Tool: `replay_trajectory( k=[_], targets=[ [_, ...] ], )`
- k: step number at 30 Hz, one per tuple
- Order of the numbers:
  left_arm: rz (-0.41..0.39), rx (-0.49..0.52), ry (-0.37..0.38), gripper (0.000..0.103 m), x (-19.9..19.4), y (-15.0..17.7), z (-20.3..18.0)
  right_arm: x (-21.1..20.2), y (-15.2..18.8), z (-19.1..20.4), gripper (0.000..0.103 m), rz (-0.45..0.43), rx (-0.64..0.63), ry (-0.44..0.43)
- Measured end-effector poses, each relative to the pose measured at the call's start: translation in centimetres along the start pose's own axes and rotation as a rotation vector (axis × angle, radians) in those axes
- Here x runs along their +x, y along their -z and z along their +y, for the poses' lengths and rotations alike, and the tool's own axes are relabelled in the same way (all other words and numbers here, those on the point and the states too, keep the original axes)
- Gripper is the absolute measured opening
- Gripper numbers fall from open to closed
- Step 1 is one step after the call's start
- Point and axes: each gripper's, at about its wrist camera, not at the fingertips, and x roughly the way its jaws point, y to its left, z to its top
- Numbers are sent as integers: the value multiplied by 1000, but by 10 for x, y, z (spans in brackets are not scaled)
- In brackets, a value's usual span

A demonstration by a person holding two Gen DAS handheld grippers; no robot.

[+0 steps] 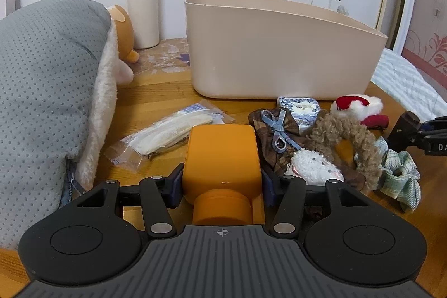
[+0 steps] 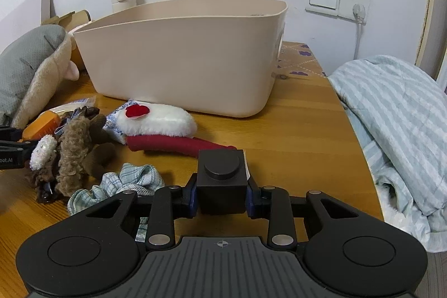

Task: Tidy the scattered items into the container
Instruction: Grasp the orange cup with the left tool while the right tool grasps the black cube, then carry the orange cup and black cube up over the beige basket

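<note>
Left wrist: left gripper point(image 1: 222, 180) clenches rigid orange plastic bottle point(image 1: 222, 158), slippery, gripped mid-body | right gripper point(image 2: 222, 193) clamps hard black cube-shaped bottle point(image 2: 222, 180) | beige plastic bin point(image 1: 279, 52) ahead.

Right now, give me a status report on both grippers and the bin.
Left gripper shut on orange bottle. Right gripper shut on black block. Beige bin upright, open, ahead. Scrunchies and plush clip on table.
</note>
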Motion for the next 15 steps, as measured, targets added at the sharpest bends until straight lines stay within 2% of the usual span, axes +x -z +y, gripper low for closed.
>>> replay_trajectory(
  k=[15],
  targets=[
    [-68,36,23,54,-35,-16,-9,-50,-15,7,29,-93,-38,-2]
  ],
)
